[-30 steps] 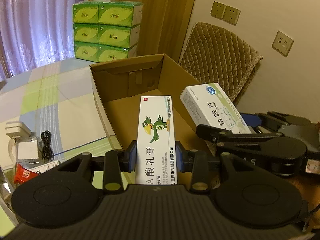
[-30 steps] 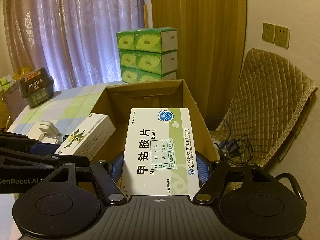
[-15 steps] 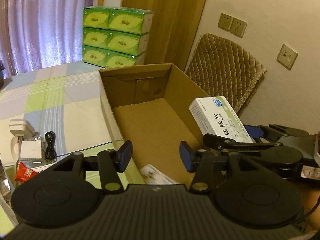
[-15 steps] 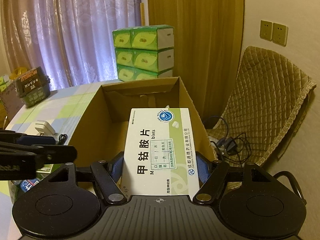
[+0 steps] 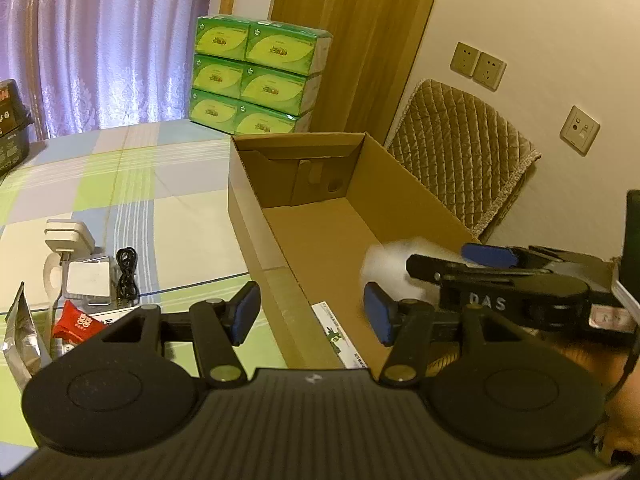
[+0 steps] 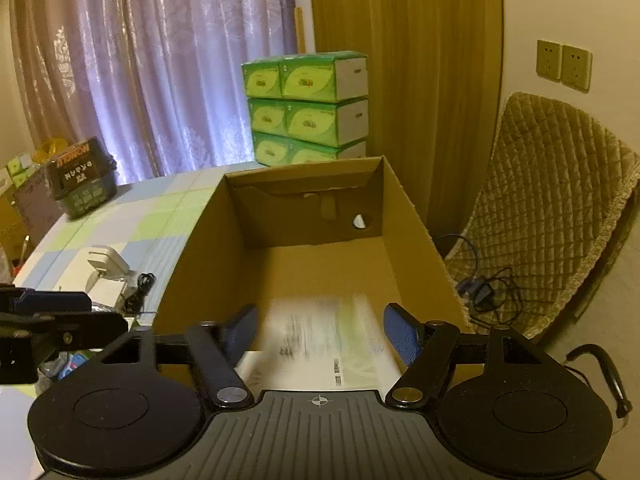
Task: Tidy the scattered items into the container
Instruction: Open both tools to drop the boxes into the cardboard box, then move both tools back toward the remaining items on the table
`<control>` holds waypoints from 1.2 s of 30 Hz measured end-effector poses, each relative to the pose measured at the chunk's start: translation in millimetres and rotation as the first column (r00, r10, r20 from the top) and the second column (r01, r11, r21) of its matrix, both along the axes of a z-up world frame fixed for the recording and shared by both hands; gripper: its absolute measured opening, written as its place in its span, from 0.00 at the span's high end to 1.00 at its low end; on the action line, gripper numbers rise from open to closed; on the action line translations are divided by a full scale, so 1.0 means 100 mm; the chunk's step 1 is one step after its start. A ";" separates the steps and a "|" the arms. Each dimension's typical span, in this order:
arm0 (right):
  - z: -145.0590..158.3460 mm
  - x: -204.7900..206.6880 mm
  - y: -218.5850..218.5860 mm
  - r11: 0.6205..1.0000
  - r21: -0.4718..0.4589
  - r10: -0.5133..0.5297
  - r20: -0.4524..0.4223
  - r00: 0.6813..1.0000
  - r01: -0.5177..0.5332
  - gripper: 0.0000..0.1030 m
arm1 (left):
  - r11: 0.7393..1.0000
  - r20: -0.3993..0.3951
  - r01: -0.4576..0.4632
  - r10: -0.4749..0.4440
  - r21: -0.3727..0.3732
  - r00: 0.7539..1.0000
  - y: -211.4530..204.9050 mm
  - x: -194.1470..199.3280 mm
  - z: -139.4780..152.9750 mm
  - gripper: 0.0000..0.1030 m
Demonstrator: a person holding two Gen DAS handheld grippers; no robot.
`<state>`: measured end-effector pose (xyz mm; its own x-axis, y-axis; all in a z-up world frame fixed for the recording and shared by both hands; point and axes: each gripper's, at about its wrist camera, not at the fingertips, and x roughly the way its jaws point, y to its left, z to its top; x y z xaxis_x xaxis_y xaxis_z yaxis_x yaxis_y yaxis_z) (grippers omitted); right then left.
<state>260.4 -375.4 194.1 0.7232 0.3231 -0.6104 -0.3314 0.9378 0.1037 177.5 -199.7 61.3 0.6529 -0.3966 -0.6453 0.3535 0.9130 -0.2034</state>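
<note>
Bedroom-ish setup here: purple curtains (image 6: 160, 60) at the back, a wooden panel beside them, and a stack of green tissue packs (image 5: 260, 76) sitting at the far edge of a worktop (image 5: 120, 184) covered in a green, blue and white checked cloth. A chair with a quilted brown cover (image 6: 560, 208) stands off to the right by the wall sockets.

The open cardboard box (image 5: 416, 184) sits on the worktop's right side. The left gripper (image 5: 312, 316) hovers over the near left wall of the box with its blue pads spread wide and nothing between them. A white medicine box with a green bird print (image 5: 340, 340) lies flat on the box floor just below it.

The right gripper (image 6: 320, 336) is over the near end of the box, jaws apart too, and a white tablet box (image 6: 328, 344) shows as a motion-blurred smear between and below the pads, inside the cardboard box. Can't tell if it's touching the floor yet.

Left out on the cloth: a white charger (image 5: 66, 236), a coiled black cable (image 5: 127, 276), a red packet (image 5: 76, 324) and a silver foil pouch (image 5: 18, 344).
</note>
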 end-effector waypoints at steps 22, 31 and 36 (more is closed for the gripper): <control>0.25 -0.85 0.05 0.995 0.095 -0.032 0.047 0.998 0.027 0.28 | 0.996 -0.019 -0.060 0.061 0.069 0.998 0.49 -0.59 -0.14 0.19; 0.16 -1.32 0.30 0.996 0.081 0.021 0.025 0.999 -0.023 0.00 | 0.983 -0.010 -0.125 0.128 0.133 0.992 0.94 -0.94 -0.26 0.02; 0.05 -1.53 0.52 0.996 0.035 0.082 0.000 0.997 -0.082 0.00 | 0.970 -0.010 -0.180 0.184 0.164 0.983 1.30 -1.15 -0.32 0.02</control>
<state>107.0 -323.4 198.6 0.6925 0.4025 -0.5987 -0.4070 0.9032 0.1364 62.8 -70.0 29.1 0.6874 -0.1616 -0.7081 0.1751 0.9830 -0.0543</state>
